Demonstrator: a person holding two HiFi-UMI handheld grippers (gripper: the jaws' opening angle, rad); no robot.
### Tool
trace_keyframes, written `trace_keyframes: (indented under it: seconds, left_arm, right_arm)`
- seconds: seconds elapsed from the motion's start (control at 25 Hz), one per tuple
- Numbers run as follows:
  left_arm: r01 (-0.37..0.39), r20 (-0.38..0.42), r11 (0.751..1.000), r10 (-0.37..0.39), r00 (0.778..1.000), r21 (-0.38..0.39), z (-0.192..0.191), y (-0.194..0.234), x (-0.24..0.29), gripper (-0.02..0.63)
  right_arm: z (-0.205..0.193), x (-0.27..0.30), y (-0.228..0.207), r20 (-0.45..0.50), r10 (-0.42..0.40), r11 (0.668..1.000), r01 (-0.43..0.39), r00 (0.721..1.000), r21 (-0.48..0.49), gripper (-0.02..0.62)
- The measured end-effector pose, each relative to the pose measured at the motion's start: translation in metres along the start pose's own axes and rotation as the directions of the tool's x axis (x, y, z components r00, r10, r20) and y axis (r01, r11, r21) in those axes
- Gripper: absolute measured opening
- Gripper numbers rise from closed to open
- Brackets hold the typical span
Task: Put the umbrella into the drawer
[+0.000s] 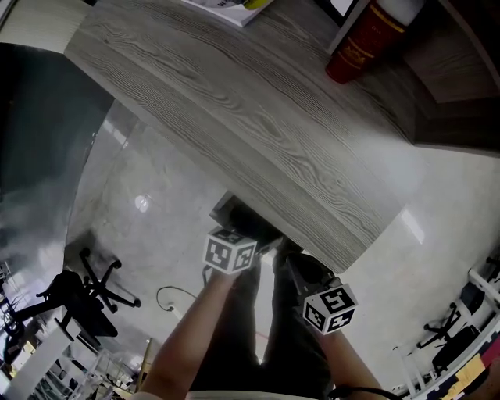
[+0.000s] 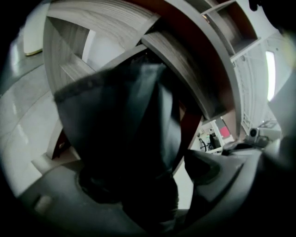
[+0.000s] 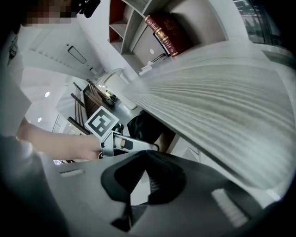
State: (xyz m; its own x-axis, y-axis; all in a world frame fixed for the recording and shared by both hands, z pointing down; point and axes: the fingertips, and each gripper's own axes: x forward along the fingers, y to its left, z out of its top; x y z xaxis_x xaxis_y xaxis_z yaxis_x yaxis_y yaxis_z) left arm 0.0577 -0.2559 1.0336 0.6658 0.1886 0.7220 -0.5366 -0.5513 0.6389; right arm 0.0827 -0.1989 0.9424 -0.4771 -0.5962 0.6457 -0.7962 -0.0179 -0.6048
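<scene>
The dark folded umbrella [image 2: 125, 120] fills the middle of the left gripper view, its far end pushed in under the grey wooden desk top [image 1: 258, 133]. It lies between the wide jaws of my left gripper [image 2: 138, 176]; the right pad [image 2: 206, 166] stands clear of the cloth. In the head view the left gripper [image 1: 234, 234] sits at the desk's front edge, where a dark drawer opening [image 1: 234, 212] shows. My right gripper [image 3: 144, 159] hovers beside it, pads together and empty. From there I see the left gripper's marker cube [image 3: 101, 122] and the umbrella [image 3: 145, 127].
A red fire extinguisher [image 1: 363, 43] stands behind the desk, and papers [image 1: 234, 9] lie at its far edge. Black office chairs [image 1: 86, 293] and a cable [image 1: 176, 301] are on the glossy floor to the left. A shelf with a red book [image 3: 166, 32] rises beyond the desk.
</scene>
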Motion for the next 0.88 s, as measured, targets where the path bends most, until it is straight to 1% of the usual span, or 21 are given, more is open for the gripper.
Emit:
trace_keyframes:
  seconds: [0.24,0.44,0.52,0.72,0.88]
  left_arm:
    - [-0.037,0.027,0.999,0.038,0.999,-0.021,0.004,-0.007,-0.022,0.426]
    - [-0.091,0.063,0.995,0.094,0.994,-0.050,0.009,-0.014,-0.043,0.426]
    - [-0.106,0.077,0.992,0.111,0.991,-0.061,0.011,-0.019,-0.055,0.426]
    - [-0.165,0.084,0.984,0.171,0.982,-0.067,0.017,-0.028,-0.091,0.425]
    - [-0.169,0.097,0.982,0.177,0.979,-0.085,0.028,-0.049,-0.114,0.425]
  right_arm:
    - [-0.002,-0.015,0.010,-0.022,0.024,0.999,-0.025,0.999,-0.035,0.005]
    - [0.002,-0.033,0.019,-0.027,0.053,0.998,-0.054,0.998,-0.039,0.005]
    - [0.005,-0.042,0.024,-0.031,0.058,0.997,-0.060,0.998,-0.055,0.005]
    - [0.022,-0.070,0.044,-0.069,0.065,0.991,-0.073,0.995,-0.112,0.005]
    - [0.044,-0.103,0.053,-0.083,0.055,0.986,-0.067,0.995,-0.155,0.005]
